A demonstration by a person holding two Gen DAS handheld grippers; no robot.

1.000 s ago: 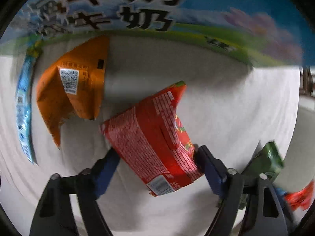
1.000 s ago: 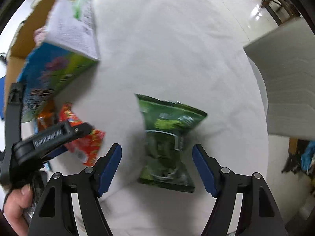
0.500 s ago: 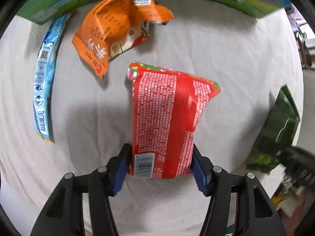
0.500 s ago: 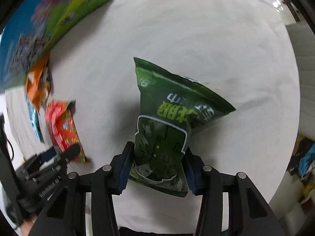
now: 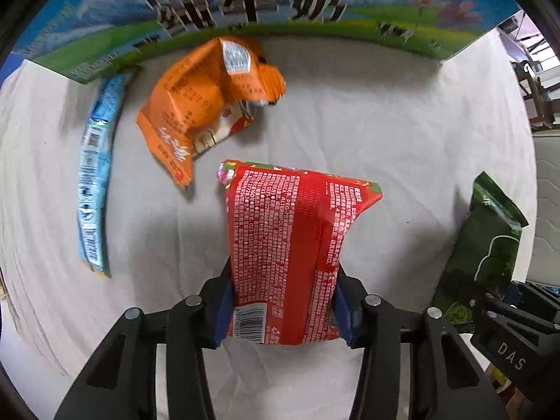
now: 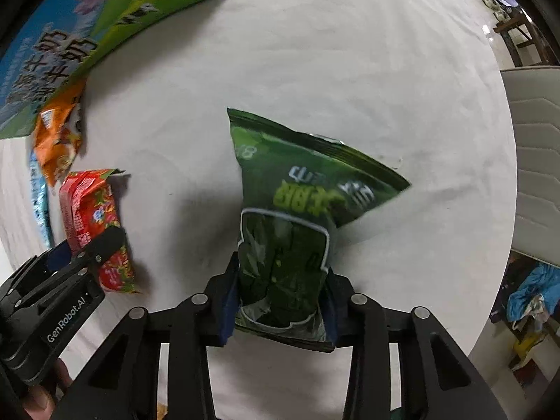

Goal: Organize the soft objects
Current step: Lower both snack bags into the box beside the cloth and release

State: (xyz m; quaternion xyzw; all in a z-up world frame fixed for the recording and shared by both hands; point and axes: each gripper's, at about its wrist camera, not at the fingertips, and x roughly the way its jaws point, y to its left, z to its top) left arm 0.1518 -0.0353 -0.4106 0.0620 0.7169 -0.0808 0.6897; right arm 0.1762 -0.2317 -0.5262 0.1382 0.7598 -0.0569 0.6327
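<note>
A red snack packet (image 5: 290,238) lies on the white cloth, printed back up. My left gripper (image 5: 283,301) points straight down over its near end, jaws closing, with both blue pads pressing its sides. A green seaweed bag (image 6: 297,203) lies to the right. My right gripper (image 6: 280,301) has its jaws closing on the bag's lower end, and the pads pinch the foil inward. The right wrist view shows the left gripper (image 6: 84,255) on the red packet (image 6: 87,210). The green bag (image 5: 486,245) shows at the right edge of the left wrist view.
An orange crumpled packet (image 5: 203,105) and a long blue packet (image 5: 92,175) lie beyond the red one, in front of a blue-green printed carton (image 5: 245,0). The cloth-covered table (image 6: 315,52) ends at the right, with a pale chair (image 6: 535,157) past its edge.
Both grippers' jaws came in from wide open until the pads met their packets. The left gripper shifted and squared up over the red packet. The right one came down onto the green bag.
</note>
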